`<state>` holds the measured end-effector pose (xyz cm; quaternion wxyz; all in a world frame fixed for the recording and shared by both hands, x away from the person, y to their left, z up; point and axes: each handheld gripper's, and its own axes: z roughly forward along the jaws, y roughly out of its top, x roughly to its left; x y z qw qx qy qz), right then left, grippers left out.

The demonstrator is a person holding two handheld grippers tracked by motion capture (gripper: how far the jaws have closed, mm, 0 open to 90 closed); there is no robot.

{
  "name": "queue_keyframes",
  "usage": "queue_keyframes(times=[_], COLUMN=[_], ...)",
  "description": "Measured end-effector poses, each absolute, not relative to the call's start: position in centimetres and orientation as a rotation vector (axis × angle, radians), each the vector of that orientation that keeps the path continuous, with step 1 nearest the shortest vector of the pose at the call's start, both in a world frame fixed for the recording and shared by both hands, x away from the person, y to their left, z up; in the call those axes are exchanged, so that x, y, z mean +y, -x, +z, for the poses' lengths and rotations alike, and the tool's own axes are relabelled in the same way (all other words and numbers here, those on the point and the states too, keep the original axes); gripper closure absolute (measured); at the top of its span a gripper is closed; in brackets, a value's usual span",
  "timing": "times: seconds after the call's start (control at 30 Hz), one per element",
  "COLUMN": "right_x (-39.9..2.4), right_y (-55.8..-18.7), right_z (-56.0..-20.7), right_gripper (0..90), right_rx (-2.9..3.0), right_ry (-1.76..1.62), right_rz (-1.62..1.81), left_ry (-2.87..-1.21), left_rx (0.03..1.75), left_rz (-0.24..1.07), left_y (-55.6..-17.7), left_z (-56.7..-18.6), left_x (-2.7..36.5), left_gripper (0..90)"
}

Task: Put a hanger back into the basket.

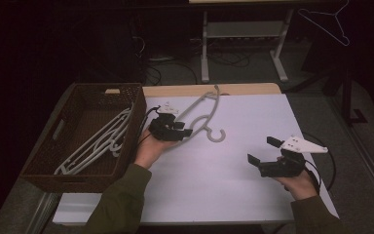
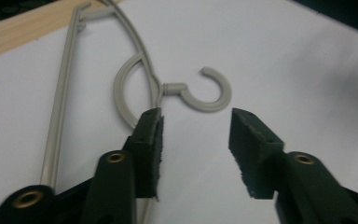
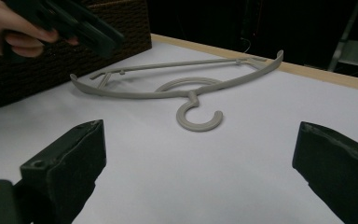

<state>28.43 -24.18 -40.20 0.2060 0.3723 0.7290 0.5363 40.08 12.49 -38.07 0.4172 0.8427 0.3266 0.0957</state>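
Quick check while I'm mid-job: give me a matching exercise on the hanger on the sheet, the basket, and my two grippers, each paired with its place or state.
Things:
1. grey hanger
2. wicker basket
3. left gripper
4. right gripper

Places or states:
A. at the table's left edge, with pale hangers lying in it
B. jaws wide apart, low over bare white sheet, away from the hanger
C. flat on the white sheet, hook toward the person
D. at the hanger's curved arm beside the hook, jaws apart with nothing clamped

Pairs: 1-C, 2-A, 3-D, 4-B
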Motion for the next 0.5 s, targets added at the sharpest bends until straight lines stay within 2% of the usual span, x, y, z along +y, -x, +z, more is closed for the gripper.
queue_keyframes(times=[0.23, 0.5], right_x=[-24.2, -24.2], right_y=[-28.5, -28.5], right_z=[-40.2, -40.2], right_gripper=[2.4, 2.3], right_rx=[2.033, 2.032], right_ry=[-1.036, -1.035], right_rz=[1.498, 1.505], left_ry=[-2.185, -2.211], left_rx=[0.852, 0.882], left_rz=[0.236, 0.223], left_y=[-41.9, -43.1], left_z=[-40.8, -43.2], left_x=[11.5, 11.1], left_gripper=[68.8, 72.5])
